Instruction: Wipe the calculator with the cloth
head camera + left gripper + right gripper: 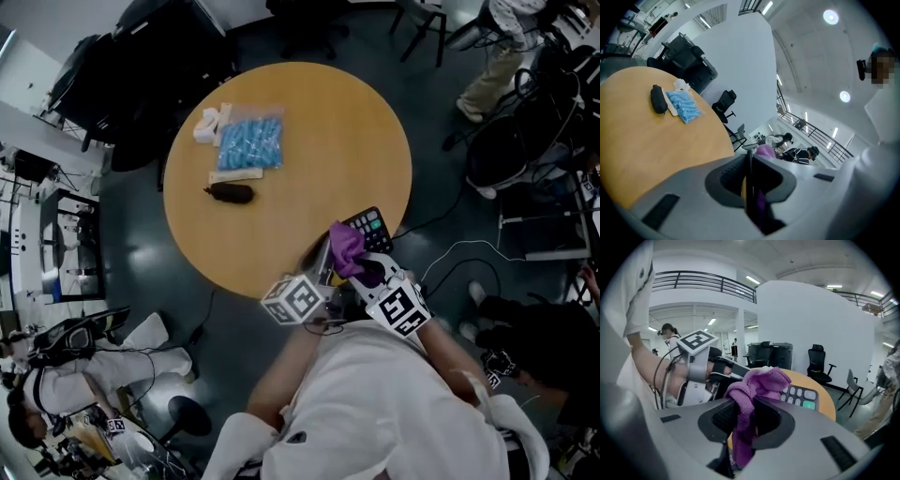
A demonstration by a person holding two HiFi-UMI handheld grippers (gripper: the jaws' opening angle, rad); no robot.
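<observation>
Round wooden table (pixel 309 141) below: my left claw (pixel 749 161) pinches the black keyed calculator (pixel 802 396) steady for wiping; my right claw (pixel 744 414) clamps the purple knitted cloth (pixel 759 383) beside it.

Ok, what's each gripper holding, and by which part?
Right gripper: the purple cloth, pinched mid-bunch. Left gripper: the calculator, clamped by its near edge.

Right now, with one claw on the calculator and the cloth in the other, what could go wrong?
The left claw pinches the calculator by a thin edge near the table rim; wiping pressure could twist it loose. The cloth is bunched in the right claw, so hard tips may hit keys.
</observation>
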